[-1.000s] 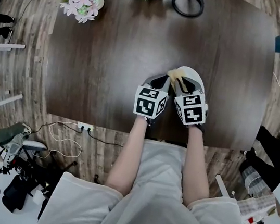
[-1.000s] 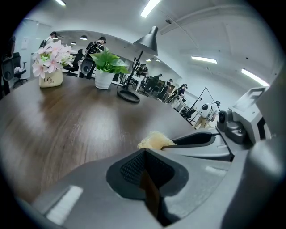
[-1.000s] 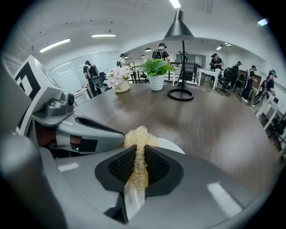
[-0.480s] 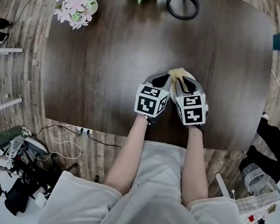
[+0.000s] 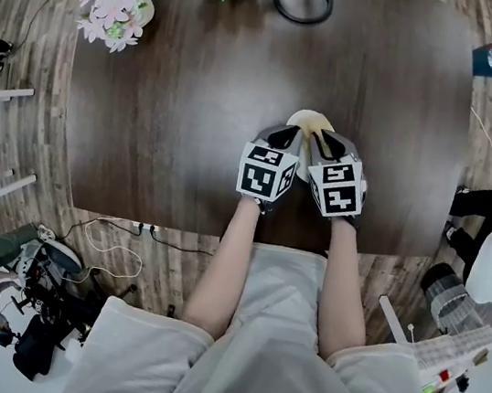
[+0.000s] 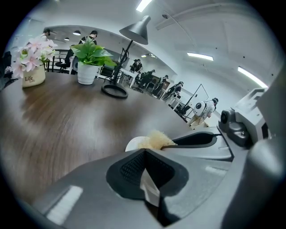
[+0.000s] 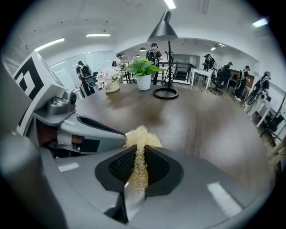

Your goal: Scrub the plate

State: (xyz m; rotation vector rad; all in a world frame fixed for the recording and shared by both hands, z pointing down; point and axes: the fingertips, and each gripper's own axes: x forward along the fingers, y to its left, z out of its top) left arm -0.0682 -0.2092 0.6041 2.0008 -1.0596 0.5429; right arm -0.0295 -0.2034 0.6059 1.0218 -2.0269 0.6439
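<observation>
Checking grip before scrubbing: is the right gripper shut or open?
Shut on the scrubber: the right gripper pinches its pale fibres between its fingers.

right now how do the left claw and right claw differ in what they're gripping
The left claw is shut on the thin white rim of the plate; the right claw is shut on the fibrous yellow scrubber. The left claw's load looks smooth and flat, the right claw's frayed. Both are clamped shut, side by side.
</observation>
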